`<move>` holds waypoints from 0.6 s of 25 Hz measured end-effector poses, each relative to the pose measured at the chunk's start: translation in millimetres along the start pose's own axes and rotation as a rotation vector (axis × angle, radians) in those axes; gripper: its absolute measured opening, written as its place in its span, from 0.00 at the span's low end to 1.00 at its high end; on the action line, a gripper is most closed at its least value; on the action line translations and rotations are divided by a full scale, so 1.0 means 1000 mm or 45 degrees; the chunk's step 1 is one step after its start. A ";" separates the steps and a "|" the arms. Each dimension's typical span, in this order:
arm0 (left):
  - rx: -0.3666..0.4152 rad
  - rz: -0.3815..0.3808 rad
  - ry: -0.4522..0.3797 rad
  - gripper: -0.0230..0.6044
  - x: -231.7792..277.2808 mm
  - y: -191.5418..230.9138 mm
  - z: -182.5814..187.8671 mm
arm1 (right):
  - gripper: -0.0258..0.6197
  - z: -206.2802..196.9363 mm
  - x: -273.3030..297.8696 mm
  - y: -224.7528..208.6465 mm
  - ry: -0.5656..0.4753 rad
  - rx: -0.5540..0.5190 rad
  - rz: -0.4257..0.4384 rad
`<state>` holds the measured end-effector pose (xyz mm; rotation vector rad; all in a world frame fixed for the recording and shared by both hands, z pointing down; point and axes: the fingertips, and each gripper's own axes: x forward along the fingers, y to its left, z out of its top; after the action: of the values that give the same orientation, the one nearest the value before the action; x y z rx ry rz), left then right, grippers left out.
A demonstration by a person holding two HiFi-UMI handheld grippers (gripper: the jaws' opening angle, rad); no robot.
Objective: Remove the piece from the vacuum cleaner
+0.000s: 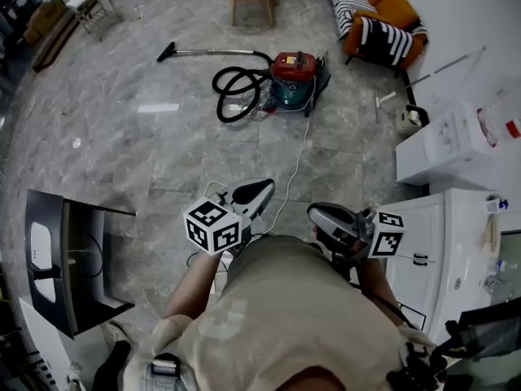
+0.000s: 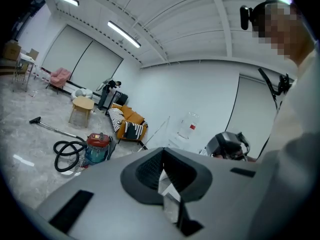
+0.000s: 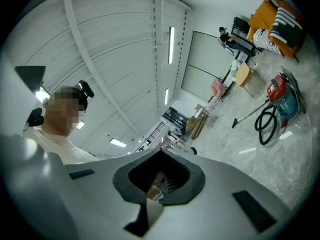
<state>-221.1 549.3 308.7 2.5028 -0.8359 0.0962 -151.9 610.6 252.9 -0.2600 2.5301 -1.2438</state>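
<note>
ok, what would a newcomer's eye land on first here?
The red-lidded vacuum cleaner stands mid-floor with its black hose coiled beside it. Nearer, the left gripper and right gripper hang shut and empty by the person's chest, far from it. An orange sofa sits top right.

Head view looks steeply down; both gripper views tilt upward, sharing the distant vacuum cleaner [image 1: 293,78]

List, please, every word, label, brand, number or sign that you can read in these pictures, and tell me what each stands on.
No text is legible in any view.
Red label near the right wall: too small to read.
Small patch on the vacuum cleaner lid: too blurred to read.
Square markers on the left gripper and right gripper: patterns only, no letters.
</note>
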 end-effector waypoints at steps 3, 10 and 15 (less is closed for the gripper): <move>-0.015 -0.017 -0.017 0.04 -0.009 0.012 0.003 | 0.04 -0.002 0.017 -0.007 0.005 0.037 -0.010; -0.062 -0.011 -0.031 0.04 -0.019 0.033 0.003 | 0.04 0.004 0.044 -0.020 0.067 0.041 -0.013; -0.090 0.032 -0.017 0.04 -0.018 0.050 0.004 | 0.04 0.006 0.054 -0.032 0.119 0.097 0.016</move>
<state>-265.5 522.8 323.4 2.4298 -0.8618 0.0575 -199.2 570.8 263.7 -0.1718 2.5510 -1.3742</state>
